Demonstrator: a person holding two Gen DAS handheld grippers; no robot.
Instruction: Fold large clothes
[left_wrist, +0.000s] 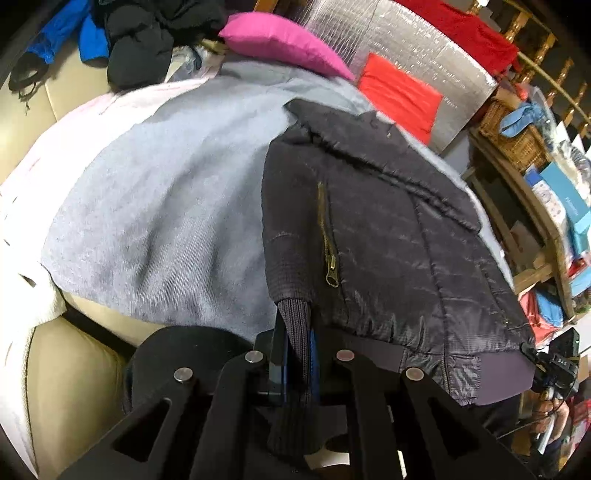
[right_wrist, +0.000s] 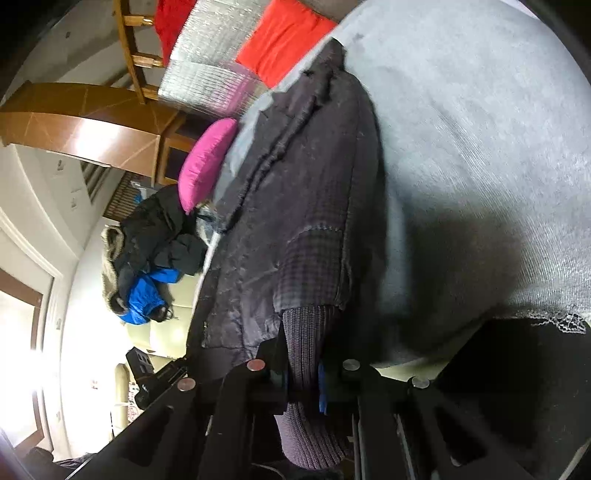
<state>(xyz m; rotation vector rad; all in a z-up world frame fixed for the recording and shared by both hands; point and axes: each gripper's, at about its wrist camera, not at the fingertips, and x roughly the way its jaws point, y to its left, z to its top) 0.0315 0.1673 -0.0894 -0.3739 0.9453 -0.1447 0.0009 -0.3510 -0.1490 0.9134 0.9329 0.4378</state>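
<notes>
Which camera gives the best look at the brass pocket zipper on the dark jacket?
The left wrist view. The brass zipper runs in full down the dark jacket there, pull tab included. The right wrist view shows the jacket's other side and a ribbed cuff, but no zipper.

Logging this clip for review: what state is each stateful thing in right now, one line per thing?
Left hand-held gripper: shut on a ribbed cuff.
Right hand-held gripper: shut on the other ribbed cuff.
Dark jacket: lying on the grey blanket, held at both cuffs.
Pocket zipper: closed.
Black and blue clothes pile: unfolded, heaped.
</notes>
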